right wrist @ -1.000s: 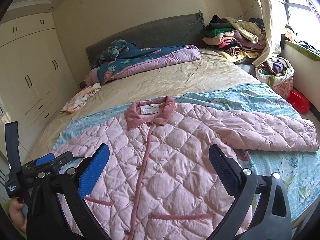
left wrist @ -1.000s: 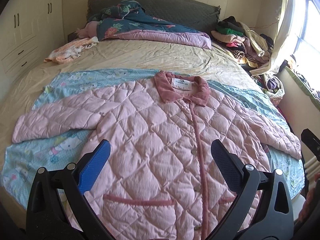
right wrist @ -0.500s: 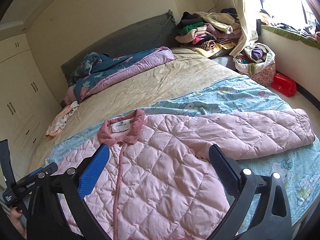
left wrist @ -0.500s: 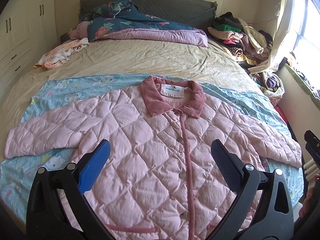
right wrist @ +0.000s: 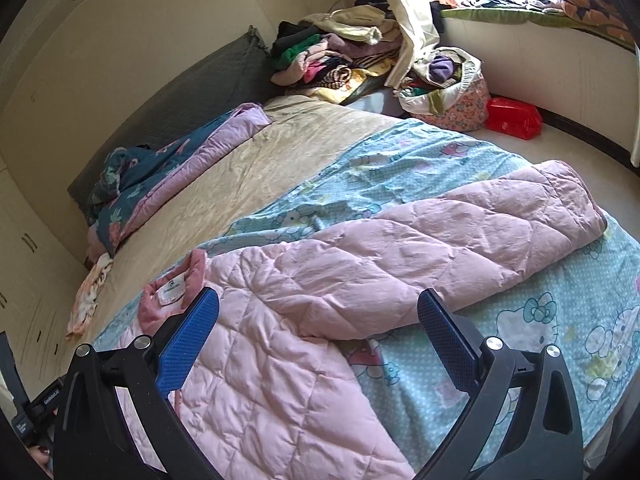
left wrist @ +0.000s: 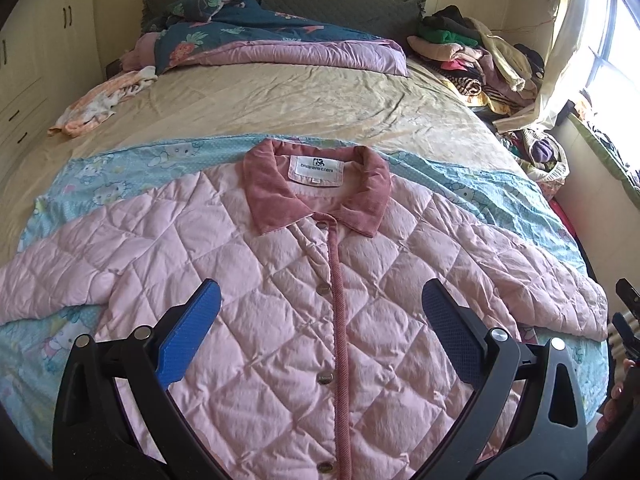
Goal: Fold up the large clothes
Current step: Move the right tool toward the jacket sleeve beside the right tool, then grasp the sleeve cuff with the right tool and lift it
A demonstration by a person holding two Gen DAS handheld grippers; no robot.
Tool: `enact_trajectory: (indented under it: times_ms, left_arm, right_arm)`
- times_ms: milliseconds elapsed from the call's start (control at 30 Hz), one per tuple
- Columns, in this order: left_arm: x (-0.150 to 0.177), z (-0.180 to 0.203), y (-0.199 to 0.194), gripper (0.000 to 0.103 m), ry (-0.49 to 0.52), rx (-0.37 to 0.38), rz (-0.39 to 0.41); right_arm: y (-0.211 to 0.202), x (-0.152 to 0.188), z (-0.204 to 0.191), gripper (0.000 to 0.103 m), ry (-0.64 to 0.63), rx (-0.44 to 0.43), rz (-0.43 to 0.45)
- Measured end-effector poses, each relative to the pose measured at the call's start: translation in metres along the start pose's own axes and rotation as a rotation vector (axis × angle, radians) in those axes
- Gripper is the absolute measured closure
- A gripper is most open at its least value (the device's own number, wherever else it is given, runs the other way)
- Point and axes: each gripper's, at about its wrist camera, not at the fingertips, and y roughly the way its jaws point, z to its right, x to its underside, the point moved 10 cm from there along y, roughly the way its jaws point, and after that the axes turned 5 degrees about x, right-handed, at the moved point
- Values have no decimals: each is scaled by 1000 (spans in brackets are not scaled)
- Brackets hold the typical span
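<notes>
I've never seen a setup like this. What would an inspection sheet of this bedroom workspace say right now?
Surface: bed, tan sheet, with a blue cartoon blanket spread across the near end.
Job's things: pink quilted jacket lying flat, front up, buttoned, sleeves spread out.
Clutter: bunched quilt at the headboard, small cloth, clothes pile, laundry bag, red box.
Grippers: left gripper and right gripper both open, above the jacket, holding nothing.
Cables: nothing seen.
Surroundings: wardrobe, window, curtain.
</notes>
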Motion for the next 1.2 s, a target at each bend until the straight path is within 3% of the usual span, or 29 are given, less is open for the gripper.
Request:
enact_trajectory:
  times_ms: [467,600,1067,1200]
  left_arm:
    - [12,18,57,9,22,-51,-62]
    - [18,23,71,9,53,-79,-75]
    - [31,24,107,9,42,-74,-147]
    - [26,21,105,9,31,-57,-116]
  right_arm:
    - [62,6,116,4,192,183,-64]
    - [75,9,144,4,258,207,-87]
    - [124,-2,208,4,416,251,-136]
    - [131,-15,218,4,452,259,-120]
